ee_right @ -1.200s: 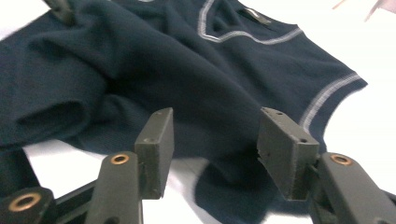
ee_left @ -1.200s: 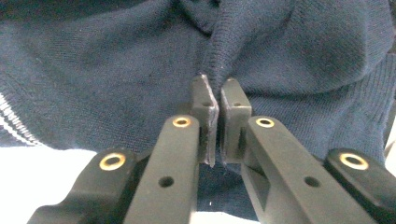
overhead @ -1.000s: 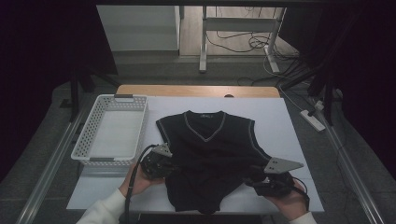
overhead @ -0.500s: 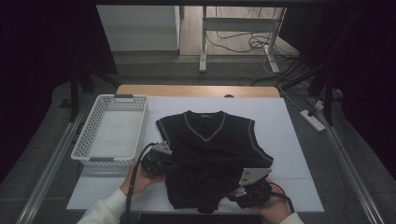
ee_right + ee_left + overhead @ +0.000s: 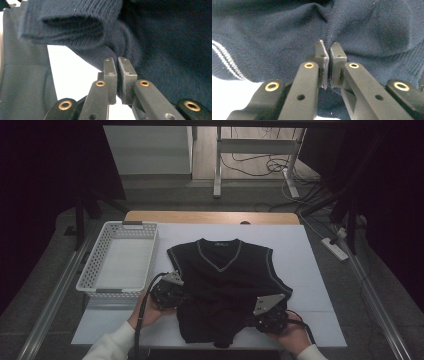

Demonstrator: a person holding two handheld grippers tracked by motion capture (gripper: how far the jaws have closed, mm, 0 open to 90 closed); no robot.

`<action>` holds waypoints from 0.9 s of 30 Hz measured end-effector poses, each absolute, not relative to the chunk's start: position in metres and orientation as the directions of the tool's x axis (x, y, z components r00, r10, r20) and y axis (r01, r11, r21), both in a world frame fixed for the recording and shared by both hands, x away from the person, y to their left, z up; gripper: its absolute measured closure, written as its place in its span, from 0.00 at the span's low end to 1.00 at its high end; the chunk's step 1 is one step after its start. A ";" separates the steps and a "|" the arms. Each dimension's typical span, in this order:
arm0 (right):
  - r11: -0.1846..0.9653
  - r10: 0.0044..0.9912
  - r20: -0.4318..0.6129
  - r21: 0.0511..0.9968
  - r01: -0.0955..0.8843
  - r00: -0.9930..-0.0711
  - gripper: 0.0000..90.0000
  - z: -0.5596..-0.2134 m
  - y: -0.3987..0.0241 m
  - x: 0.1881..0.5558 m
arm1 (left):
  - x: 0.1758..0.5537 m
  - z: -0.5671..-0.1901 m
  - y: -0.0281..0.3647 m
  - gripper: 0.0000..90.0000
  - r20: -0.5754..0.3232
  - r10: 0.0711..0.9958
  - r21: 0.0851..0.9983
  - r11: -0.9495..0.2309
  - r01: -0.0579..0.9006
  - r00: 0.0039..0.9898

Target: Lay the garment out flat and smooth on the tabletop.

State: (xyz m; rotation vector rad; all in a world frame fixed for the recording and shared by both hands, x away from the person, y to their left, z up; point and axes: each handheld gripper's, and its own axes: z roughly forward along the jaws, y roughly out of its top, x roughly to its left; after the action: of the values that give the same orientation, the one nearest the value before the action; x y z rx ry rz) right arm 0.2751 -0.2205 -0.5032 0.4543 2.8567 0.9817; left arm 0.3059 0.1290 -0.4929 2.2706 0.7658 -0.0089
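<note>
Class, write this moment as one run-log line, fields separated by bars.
left gripper: shut on vest left edge | right gripper: jaws just closed, pinching vest right edge | basket: left of vest

vest (image 5: 226,290): matt ribbed knit cloth | basket (image 5: 95,270): white plastic lattice

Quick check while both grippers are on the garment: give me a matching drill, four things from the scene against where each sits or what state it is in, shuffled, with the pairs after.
Things:
1. left gripper
2. right gripper
3. white basket
4. sweater vest

Places or states:
A. spread on the white tabletop, V-neck toward the far edge
B. shut on the vest's lower right side, near the hem
C. shut on the vest's left edge, beside the basket
D. standing on the left part of the table

Pairs: 1-C, 2-B, 3-D, 4-A
</note>
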 end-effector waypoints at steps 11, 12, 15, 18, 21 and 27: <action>0.608 0.436 0.068 0.713 0.350 -0.897 0.96 -0.470 -0.314 0.250 | 0.302 -0.490 0.125 0.95 -0.218 0.490 0.643 -0.578 0.502 0.844; 0.610 0.443 0.063 0.710 0.351 -0.895 0.95 -0.472 -0.317 0.249 | 0.301 -0.489 0.122 0.94 -0.215 0.482 0.644 -0.584 0.494 0.849; 0.625 0.460 0.033 0.697 0.350 -0.887 0.79 -0.479 -0.314 0.249 | 0.301 -0.489 0.119 0.92 -0.210 0.486 0.645 -0.583 0.494 0.848; 0.622 0.467 -0.010 0.715 0.321 -0.884 0.64 -0.472 -0.305 0.247 | 0.302 -0.490 0.118 0.73 -0.208 0.501 0.652 -0.569 0.501 0.840; 0.596 0.455 -0.019 0.749 0.289 -0.890 0.54 -0.460 -0.289 0.247 | 0.304 -0.488 0.119 0.51 -0.212 0.513 0.666 -0.547 0.507 0.832; 0.575 0.419 -0.002 0.775 0.264 -0.908 0.48 -0.461 -0.252 0.255 | 0.305 -0.482 0.120 0.37 -0.205 0.546 0.697 -0.502 0.513 0.812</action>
State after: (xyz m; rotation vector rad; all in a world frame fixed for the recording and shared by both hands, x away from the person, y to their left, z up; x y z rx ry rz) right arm 0.2553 -0.2520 -0.4611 0.5742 2.6191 1.2426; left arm 0.3049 0.1201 -0.4819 2.1966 0.7747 0.0532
